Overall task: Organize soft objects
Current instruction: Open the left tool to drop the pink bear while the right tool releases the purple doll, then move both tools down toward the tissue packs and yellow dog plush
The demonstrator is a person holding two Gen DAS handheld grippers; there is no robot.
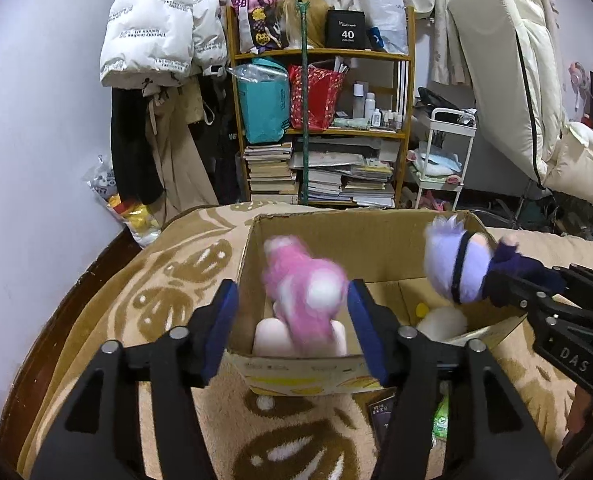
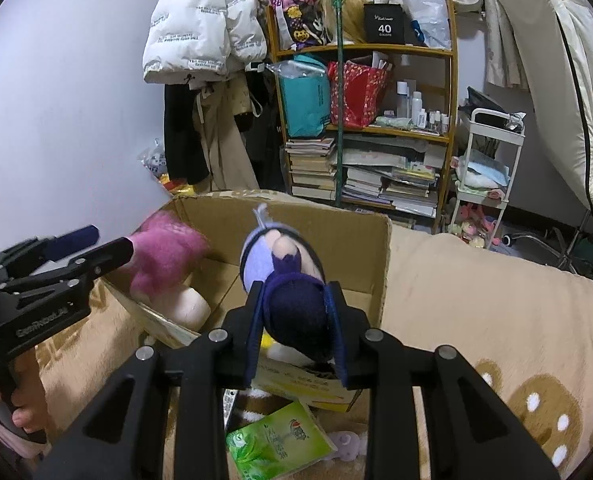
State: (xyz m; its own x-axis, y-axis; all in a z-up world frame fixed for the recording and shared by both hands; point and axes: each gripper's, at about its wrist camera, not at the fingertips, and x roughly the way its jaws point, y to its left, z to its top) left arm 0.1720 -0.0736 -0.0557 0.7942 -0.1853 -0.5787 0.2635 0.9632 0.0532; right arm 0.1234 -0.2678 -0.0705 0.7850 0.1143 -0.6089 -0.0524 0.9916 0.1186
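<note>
An open cardboard box (image 1: 376,248) (image 2: 360,252) stands on a beige patterned blanket. My left gripper (image 1: 292,308) is open above the box's near left corner. A blurred pink plush (image 1: 304,280) (image 2: 164,260) is between its blue pads, over the box, apart from both pads. My right gripper (image 2: 296,320) is shut on the dark blue body of a purple-haired doll (image 2: 280,272) (image 1: 460,264), held over the box's right side. A pale pink plush (image 1: 268,336) (image 2: 188,308) and a white one (image 1: 440,322) lie inside the box.
A green tissue pack (image 2: 280,444) and a dark booklet (image 1: 380,412) lie on the blanket (image 2: 476,312) in front of the box. Behind stand a full wooden bookshelf (image 1: 324,132), hanging coats, a white cart (image 1: 444,160) and a tilted mattress.
</note>
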